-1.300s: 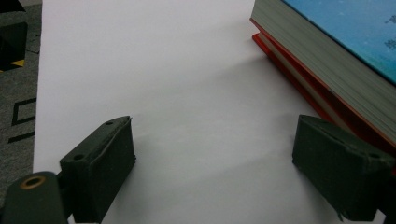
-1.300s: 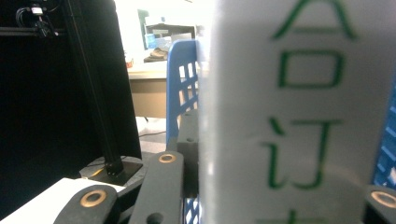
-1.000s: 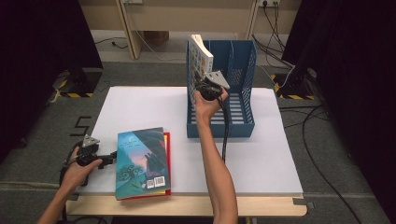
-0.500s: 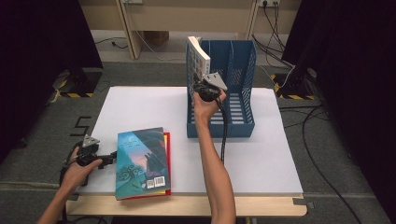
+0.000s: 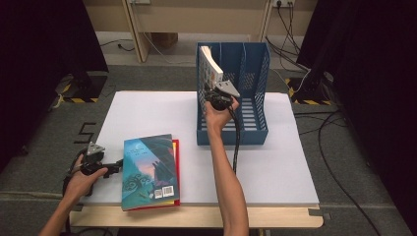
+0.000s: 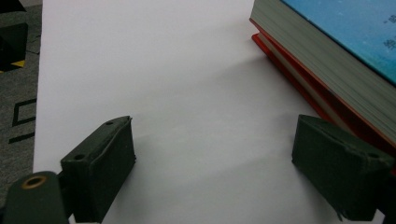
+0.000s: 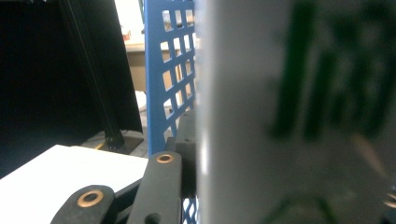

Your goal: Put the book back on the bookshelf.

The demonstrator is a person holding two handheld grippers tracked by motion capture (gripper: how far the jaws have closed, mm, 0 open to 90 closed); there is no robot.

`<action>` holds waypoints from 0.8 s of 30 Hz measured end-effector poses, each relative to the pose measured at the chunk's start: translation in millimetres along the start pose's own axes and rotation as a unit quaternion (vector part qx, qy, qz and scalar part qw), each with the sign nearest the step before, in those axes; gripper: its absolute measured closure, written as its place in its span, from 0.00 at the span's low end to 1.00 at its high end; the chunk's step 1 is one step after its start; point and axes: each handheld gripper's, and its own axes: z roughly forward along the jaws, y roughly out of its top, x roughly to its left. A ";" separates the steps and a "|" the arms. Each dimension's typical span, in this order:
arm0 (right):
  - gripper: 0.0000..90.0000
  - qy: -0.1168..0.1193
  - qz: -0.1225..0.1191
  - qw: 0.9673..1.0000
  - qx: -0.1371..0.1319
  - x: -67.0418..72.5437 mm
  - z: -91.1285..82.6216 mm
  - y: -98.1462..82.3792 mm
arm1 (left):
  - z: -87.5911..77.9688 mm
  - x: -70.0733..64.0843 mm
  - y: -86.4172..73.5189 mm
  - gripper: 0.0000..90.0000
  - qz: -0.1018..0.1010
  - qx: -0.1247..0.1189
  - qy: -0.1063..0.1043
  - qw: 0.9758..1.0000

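A white paperback [image 5: 211, 69] with green lettering [image 7: 299, 116] stands tilted in the left slot of the blue file rack [image 5: 255, 98]. My right gripper [image 5: 217, 94] is shut on the book's lower edge. One black finger [image 7: 159, 186] shows beside the cover, and the book hides the other. A teal book [image 5: 147, 169] lies on a red book [image 5: 175, 172] near the table's front left. My left gripper [image 5: 110, 166] rests open on the table just left of that stack, its pads [image 6: 100, 168] wide apart with bare table between them; the teal book [image 6: 336, 46] and red book [image 6: 289, 79] lie at the right jaw.
The white table [image 5: 275, 167] has free room at its right front and back left. The rack's perforated wall [image 7: 170, 70] rises close to the right gripper. Cables [image 5: 339, 162] trail over the floor to the right, and dark curtains hang on both sides.
The white book has leaned slightly more and sunk a little into the rack with the right gripper. The left hand and the book stack have not moved.
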 end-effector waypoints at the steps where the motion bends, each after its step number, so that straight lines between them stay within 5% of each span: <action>1: 0.81 0.000 -0.006 1.000 0.003 0.2 -0.9 0.2 | 0.0 0.1 0.0 0.14 0.000 0.000 0.000 1.000; 15: 0.64 0.035 -0.028 0.999 -0.011 8.3 -25.2 10.9 | -0.2 -0.3 -0.1 0.14 0.002 0.000 0.001 1.000; 24: 0.60 0.059 -0.042 0.997 0.020 3.3 -46.4 -1.2 | -0.2 -0.3 -0.1 0.14 0.002 0.000 0.001 1.000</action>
